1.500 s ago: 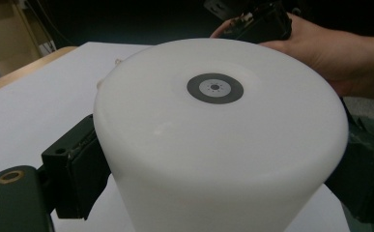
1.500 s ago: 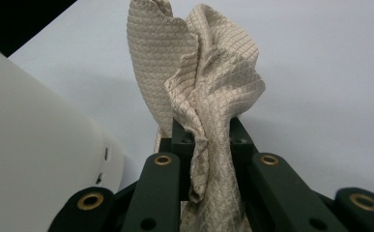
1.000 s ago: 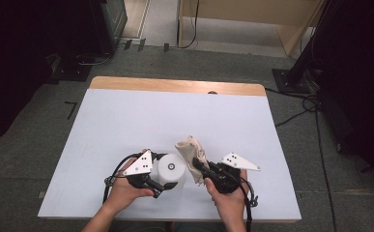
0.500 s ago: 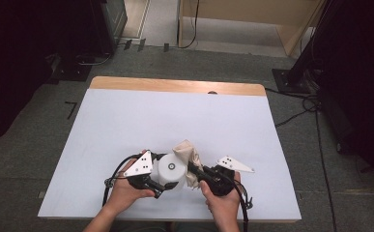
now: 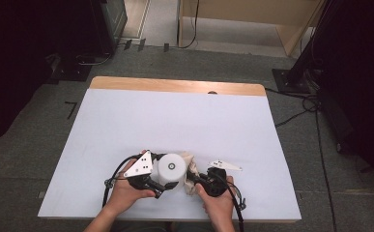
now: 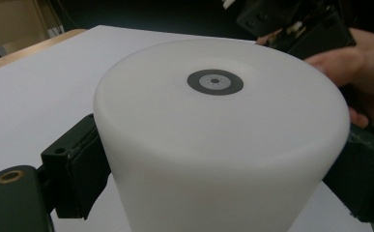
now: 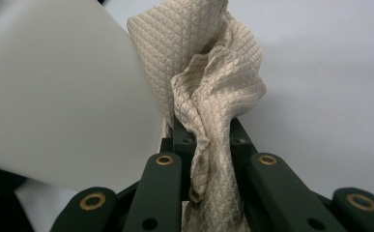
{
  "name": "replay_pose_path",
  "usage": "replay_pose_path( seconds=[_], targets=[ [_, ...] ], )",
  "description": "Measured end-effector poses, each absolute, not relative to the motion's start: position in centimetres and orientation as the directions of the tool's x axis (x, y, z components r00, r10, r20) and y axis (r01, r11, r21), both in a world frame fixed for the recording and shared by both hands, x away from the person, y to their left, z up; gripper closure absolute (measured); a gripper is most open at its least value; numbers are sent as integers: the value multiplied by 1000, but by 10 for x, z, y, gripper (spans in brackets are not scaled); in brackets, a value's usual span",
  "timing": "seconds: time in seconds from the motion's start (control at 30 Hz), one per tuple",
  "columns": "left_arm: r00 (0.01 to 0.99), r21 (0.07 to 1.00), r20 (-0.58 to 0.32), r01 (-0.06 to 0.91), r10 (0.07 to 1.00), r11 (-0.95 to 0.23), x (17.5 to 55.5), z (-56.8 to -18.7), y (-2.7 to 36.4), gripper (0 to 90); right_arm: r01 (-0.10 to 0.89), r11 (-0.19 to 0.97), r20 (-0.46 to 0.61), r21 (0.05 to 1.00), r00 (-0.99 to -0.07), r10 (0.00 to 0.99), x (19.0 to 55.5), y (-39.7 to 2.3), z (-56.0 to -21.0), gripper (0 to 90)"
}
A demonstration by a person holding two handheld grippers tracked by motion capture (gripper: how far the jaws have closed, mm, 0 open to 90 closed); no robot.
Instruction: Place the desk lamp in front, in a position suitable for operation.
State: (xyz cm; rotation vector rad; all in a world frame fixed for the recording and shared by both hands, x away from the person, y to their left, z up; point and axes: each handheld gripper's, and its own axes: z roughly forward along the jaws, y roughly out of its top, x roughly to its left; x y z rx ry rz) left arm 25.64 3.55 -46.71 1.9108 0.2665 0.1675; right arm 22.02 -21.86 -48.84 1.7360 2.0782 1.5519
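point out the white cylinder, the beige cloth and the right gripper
white cylinder (image 6: 223, 145): left gripper view, on its curved side wall.
beige cloth (image 7: 213, 72): right gripper view, on the quilted bunch above the jaws.
right gripper (image 5: 198, 180): high view, between its fingertips, where they pinch the cloth.

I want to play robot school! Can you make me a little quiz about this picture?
1. True or false: the left gripper clamps the white cylinder.
2. What does the right gripper pinch? A a sponge, B a beige cloth, C a cup.
3. Fill in: the cloth sits right beside the ____.

Key: 1 true. 2 B. 3 cylinder.
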Motion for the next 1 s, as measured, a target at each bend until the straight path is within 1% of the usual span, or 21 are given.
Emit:
replay_pose_path(
  seconds=[0.13, 0.23, 0.3, 0.37, 0.4, 0.43, 0.5, 0.6, 0.63, 0.73, 0.87, 0.9, 1.0],
  targets=[
    [964, 938, -12, 103, 266, -330, 256, -467, 35, 86, 649, -160, 544, 743, -447, 710, 214, -224, -460, 807],
    [964, 938, -12, 103, 267, -331, 256, -467, 35, 86, 593, -158, 499, 790, -471, 727, 205, -221, -441, 807],
    [964, 938, -12, 103, 267, -331, 256, -467, 35, 86, 573, -146, 472, 807, -477, 741, 203, -220, -440, 807],
    [963, 938, -12, 104, 269, -332, 256, -467, 35, 86, 571, -151, 477, 807, -479, 737, 203, -220, -441, 807],
    [962, 938, -14, 107, 272, -330, 256, -467, 35, 87, 597, -145, 487, 789, -466, 739, 206, -220, -447, 807],
    [962, 938, -14, 107, 272, -330, 256, -467, 35, 86, 597, -145, 487, 789, -466, 739, 206, -220, -447, 807],
    [962, 937, -14, 108, 272, -331, 256, -467, 35, 86, 648, -118, 496, 752, -439, 749, 211, -219, -462, 807],
    [962, 938, -15, 108, 272, -330, 256, -467, 35, 87, 681, -109, 507, 724, -418, 754, 215, -219, -474, 808],
    [962, 938, -14, 107, 272, -330, 256, -468, 35, 87, 725, -81, 507, 684, -393, 767, 219, -217, -485, 808],
    [962, 938, -14, 106, 271, -330, 257, -468, 35, 86, 757, -54, 495, 652, -370, 786, 221, -215, -495, 808],
    [963, 938, -15, 107, 270, -329, 257, -468, 35, 86, 747, -57, 490, 662, -373, 788, 220, -214, -492, 809],
    [963, 938, -15, 107, 270, -329, 257, -468, 35, 86, 716, -92, 507, 692, -391, 768, 218, -217, -481, 809],
    [963, 938, -15, 107, 270, -329, 257, -468, 35, 86, 658, -135, 520, 741, -435, 735, 212, -221, -461, 809]
  ],
)
